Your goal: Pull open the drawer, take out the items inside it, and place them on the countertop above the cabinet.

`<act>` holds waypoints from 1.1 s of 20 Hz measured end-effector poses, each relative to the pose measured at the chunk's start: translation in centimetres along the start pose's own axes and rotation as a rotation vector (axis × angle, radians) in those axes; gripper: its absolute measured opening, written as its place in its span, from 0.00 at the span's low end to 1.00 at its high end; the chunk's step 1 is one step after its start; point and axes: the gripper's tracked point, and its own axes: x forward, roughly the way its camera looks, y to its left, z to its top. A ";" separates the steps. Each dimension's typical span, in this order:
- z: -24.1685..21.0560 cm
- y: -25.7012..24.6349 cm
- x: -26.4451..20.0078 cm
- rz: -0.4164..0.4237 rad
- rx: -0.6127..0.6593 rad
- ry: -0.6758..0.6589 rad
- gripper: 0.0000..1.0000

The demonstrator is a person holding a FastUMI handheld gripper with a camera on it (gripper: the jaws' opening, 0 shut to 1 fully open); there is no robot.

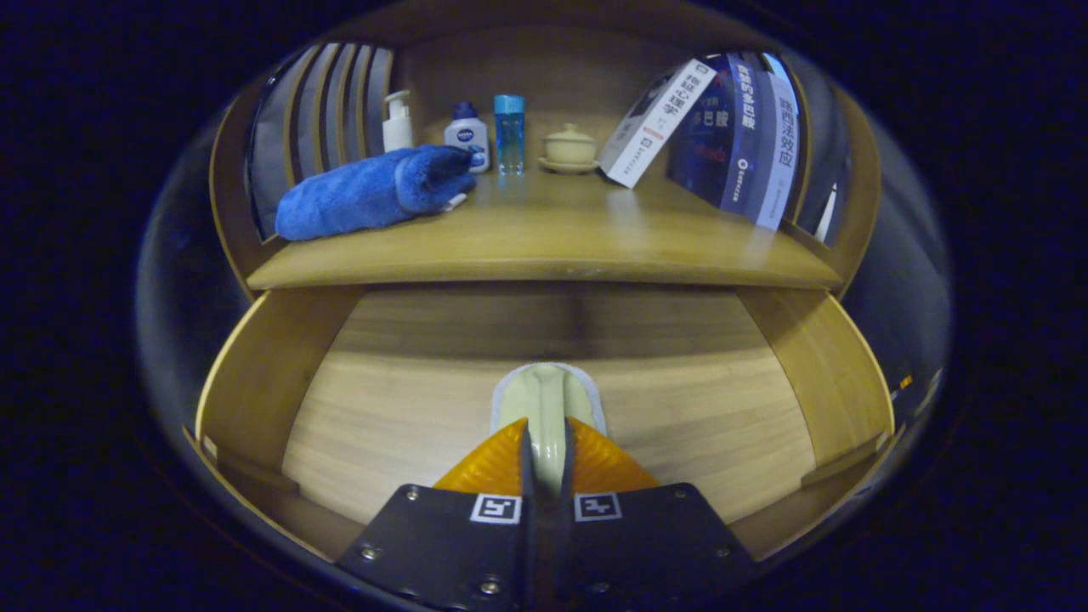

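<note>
1. The drawer [408, 408] stands pulled open below the desk [544, 246].
2. Books [748, 127] lean at the desk's right end.
3. A blue towel [365, 191] lies at its left end.
4. A pump bottle [397, 123], jar [467, 134], blue tumbler [509, 132] and lidded cup [569, 147] line the back.
5. The claw [545, 438] is narrow, both fingers pressing a pale sponge [546, 398] over the drawer floor.

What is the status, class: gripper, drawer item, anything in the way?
Gripper shut on pale green item, over open drawer. Countertop ahead: blue towel at one side, middle bare. Nothing blocking.
</note>
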 end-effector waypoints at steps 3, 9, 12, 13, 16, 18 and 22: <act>1.5 0.4 -1.5 0.008 0.004 -0.051 0.09; 6.2 -0.3 -5.9 -0.040 -0.039 -0.169 0.09; 8.0 -0.8 -7.7 -0.079 -0.067 -0.193 0.09; 8.7 -1.0 -8.1 -0.090 -0.067 -0.207 0.08; 11.5 -1.4 -9.4 -0.113 -0.068 -0.259 0.09; 13.3 -1.5 -9.6 -0.115 -0.060 -0.289 0.08; 16.0 -1.5 -8.9 -0.102 -0.036 -0.318 0.08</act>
